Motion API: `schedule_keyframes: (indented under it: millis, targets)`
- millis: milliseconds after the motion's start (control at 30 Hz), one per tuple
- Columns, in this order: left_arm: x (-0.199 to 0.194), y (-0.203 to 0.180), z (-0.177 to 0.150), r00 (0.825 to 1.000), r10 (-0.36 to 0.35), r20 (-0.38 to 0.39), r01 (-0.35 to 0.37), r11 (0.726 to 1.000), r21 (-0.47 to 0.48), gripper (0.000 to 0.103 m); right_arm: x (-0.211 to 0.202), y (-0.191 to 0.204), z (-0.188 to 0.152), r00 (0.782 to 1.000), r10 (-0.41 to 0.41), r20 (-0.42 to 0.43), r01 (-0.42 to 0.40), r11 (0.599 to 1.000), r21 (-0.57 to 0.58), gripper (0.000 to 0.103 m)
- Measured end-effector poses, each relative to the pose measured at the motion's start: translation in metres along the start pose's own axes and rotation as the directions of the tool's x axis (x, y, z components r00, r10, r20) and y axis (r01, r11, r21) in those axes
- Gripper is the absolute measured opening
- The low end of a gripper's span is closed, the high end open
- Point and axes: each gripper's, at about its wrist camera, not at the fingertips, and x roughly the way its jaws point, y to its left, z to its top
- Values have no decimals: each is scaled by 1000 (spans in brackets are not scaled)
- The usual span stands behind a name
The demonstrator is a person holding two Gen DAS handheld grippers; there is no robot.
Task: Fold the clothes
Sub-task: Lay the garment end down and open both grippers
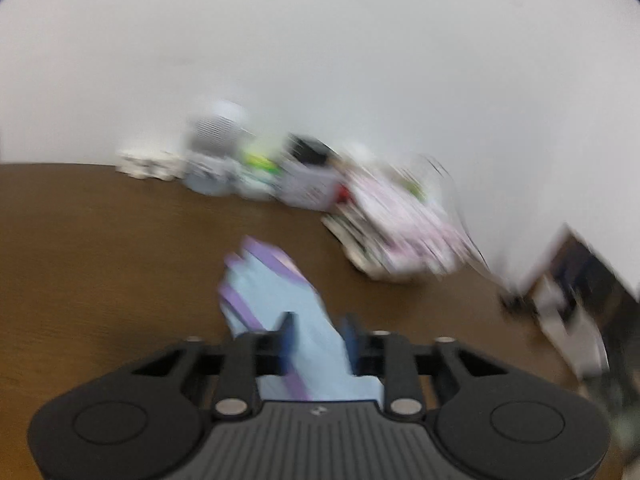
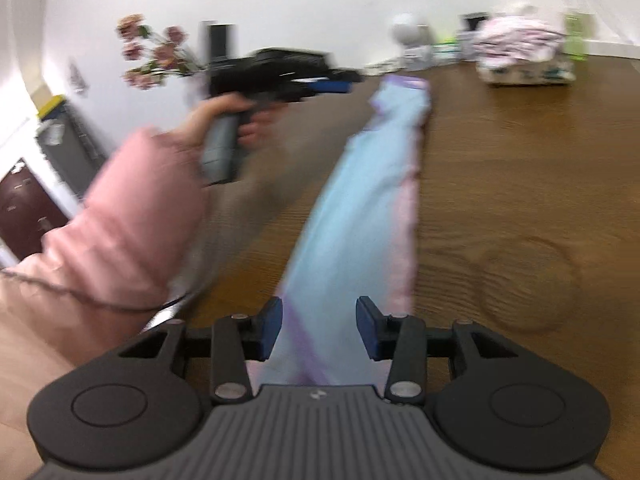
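Note:
A light blue garment with purple and pink trim (image 2: pixel 360 208) lies stretched in a long strip on the brown wooden table (image 2: pixel 520 152). My right gripper (image 2: pixel 318 320) is open, its blue-padded fingers on either side of the near end of the cloth. The left gripper shows in the right wrist view (image 2: pixel 320 80), held by a hand in a pink sleeve, near the garment's far end. In the left wrist view the left gripper (image 1: pixel 320 336) has its fingers close around the blue cloth (image 1: pixel 276 292). The view is blurred.
A basket of pink and white clothes (image 2: pixel 520 52) stands at the table's far edge, also in the left wrist view (image 1: pixel 400 224). Small containers and a white round object (image 1: pixel 224 148) line the wall. Artificial flowers (image 2: pixel 152 52) stand at the far left.

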Motion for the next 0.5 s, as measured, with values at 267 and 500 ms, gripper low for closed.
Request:
schedule_keyframes:
  millis: [267, 500]
  targets:
    - [2, -31, -50, 986, 109, -127, -99, 992, 83, 5, 6, 13, -27, 996, -73, -48, 66, 989, -131, 37]
    - [-1, -11, -62, 987, 124, -107, -127, 992, -18, 6, 16, 44, -39, 991, -13, -132, -23, 965, -263, 11]
